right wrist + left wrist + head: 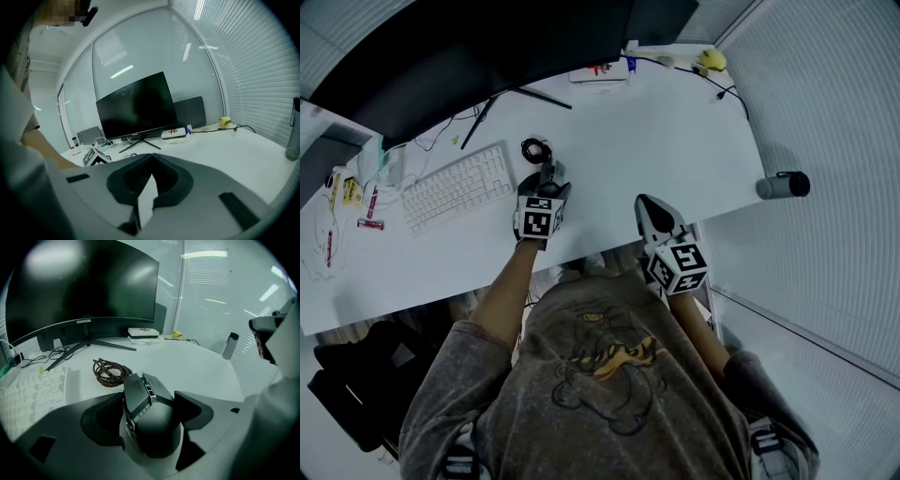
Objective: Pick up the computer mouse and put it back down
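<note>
A dark angular computer mouse [152,423] sits between the jaws of my left gripper [150,401], which is shut on its sides. In the head view the mouse [552,172] shows at the tip of the left gripper [549,184], over the white desk [675,141] near its front edge. Whether the mouse rests on the desk or hangs just above it I cannot tell. My right gripper [651,210] is to the right, at the desk's front edge. Seen in its own view, the right gripper [151,157] is shut with nothing in it.
A coiled braided cable [535,149] lies just beyond the mouse, a white keyboard [457,187] to its left. A large curved monitor [469,47] stands at the back, with a white box [598,71] near it. A grey bottle [783,185] stands at the desk's right edge.
</note>
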Demonstrator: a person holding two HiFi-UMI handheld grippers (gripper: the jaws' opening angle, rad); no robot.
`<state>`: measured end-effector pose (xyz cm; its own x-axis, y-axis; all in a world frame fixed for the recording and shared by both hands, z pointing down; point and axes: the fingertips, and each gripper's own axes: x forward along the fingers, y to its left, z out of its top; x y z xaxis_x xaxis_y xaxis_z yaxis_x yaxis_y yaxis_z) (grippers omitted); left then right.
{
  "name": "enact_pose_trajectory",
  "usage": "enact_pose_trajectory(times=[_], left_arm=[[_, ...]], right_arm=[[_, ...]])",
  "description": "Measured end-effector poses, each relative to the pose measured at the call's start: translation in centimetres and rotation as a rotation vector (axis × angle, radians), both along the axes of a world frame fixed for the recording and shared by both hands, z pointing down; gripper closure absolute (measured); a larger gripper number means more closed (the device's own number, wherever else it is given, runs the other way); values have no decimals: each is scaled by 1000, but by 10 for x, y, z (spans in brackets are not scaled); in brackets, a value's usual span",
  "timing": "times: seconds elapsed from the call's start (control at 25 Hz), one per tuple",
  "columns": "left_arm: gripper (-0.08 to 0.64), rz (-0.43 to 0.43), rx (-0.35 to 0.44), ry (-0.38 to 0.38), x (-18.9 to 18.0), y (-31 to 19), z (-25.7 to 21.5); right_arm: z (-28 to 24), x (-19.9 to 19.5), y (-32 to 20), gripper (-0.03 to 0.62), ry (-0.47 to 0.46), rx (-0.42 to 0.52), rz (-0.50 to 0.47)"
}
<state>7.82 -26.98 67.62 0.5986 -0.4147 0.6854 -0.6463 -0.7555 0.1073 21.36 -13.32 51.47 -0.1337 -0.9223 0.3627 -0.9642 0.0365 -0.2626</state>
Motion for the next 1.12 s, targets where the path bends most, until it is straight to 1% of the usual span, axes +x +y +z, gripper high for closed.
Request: enact_pose_trajectory(times=[0.2, 0.56, 0.8, 1.0, 1.12], left_arm=[[219, -2, 11, -1, -1, 0, -1], [218, -15, 60, 69, -4, -7, -37], [219, -14, 106, 134, -3, -11, -82], [219, -28, 156, 216, -9, -9, -130], [219, -37, 199, 261, -17, -6, -159]], right_arm=[[-1, 0, 2, 586, 0, -1, 1], [0, -6, 0, 586, -5, 13, -13], [-3, -14, -8, 586, -7, 33, -40], [-6, -21, -15, 586, -9, 50, -63], [-8, -29, -20, 586, -13, 63, -81]])
